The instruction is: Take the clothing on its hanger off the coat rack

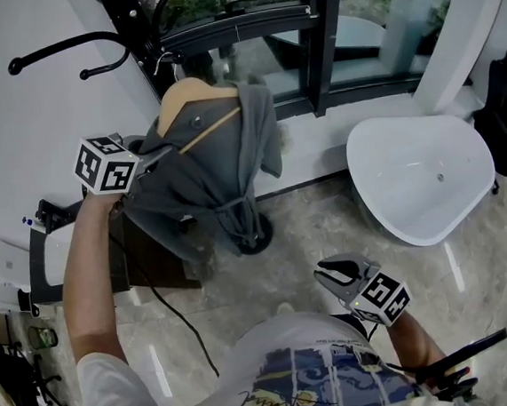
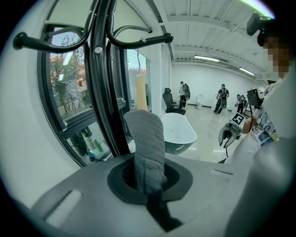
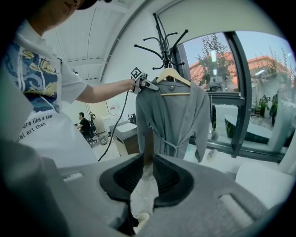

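Left gripper view shows the left gripper (image 2: 148, 183) clamped tight on a fold of the grey robe (image 2: 147, 139) where it drapes over the wooden hanger (image 2: 141, 92), right beside the coat rack (image 2: 104, 69), likely so that cloth and hanger lift off as one. The right gripper (image 3: 147, 173) hangs low and well apart, jaws slightly open on nothing, probably free to steady the robe once the hanger's hook clears.

Daylight enters through the window (image 1: 361, 26); the polished floor (image 1: 286, 266) shows glare. Both gripper views bow strongly, darkening at corners.
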